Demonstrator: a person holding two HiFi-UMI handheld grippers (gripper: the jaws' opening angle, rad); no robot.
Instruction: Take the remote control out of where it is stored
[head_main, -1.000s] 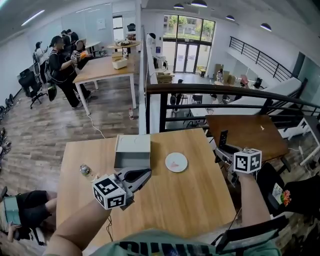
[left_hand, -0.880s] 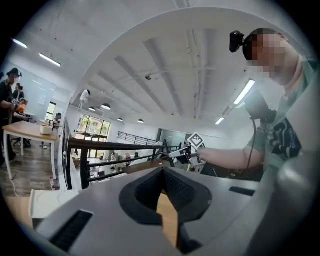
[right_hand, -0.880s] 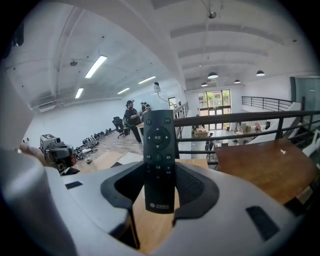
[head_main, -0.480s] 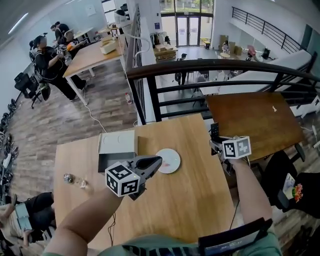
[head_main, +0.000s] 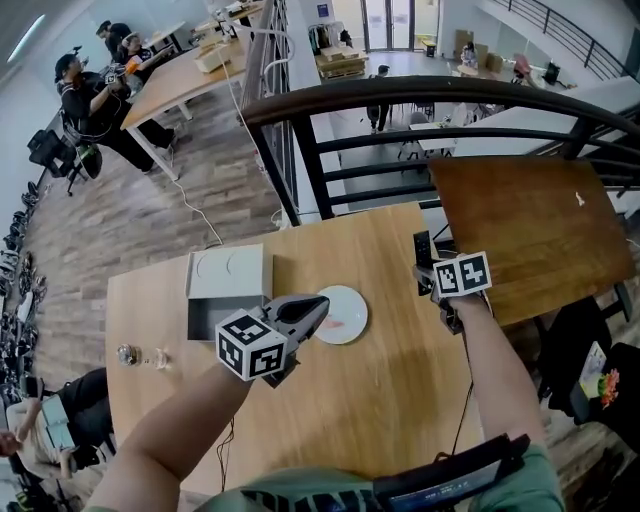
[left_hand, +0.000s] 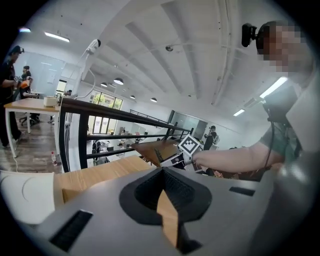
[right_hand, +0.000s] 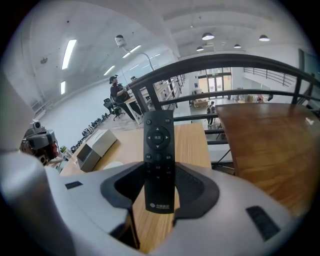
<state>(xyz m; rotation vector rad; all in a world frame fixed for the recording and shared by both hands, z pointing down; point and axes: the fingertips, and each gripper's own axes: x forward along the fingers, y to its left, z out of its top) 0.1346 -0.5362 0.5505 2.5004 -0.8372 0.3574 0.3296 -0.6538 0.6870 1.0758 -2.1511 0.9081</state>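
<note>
The black remote control (right_hand: 159, 150) stands lengthwise between the jaws of my right gripper (right_hand: 159, 187), buttons facing the camera, and the jaws are shut on its lower half. In the head view the right gripper (head_main: 430, 266) holds the remote control (head_main: 422, 246) above the right edge of the light wooden table (head_main: 380, 390). An open grey box (head_main: 228, 290) lies at the table's back left and shows nothing inside. My left gripper (head_main: 318, 303) hovers at mid-table with its jaws together and nothing in them; its tips are beside a white round disc (head_main: 345, 315).
A black railing (head_main: 400, 95) runs behind the table, with a lower floor beyond it. A dark brown table (head_main: 520, 230) stands just to the right. Small clear objects (head_main: 140, 355) lie near the left edge. People (head_main: 85, 90) stand at a far desk.
The head view has tipped further down. My left gripper has shifted right, toward the white disc. The right gripper keeps hold of the remote at the table's right edge.
</note>
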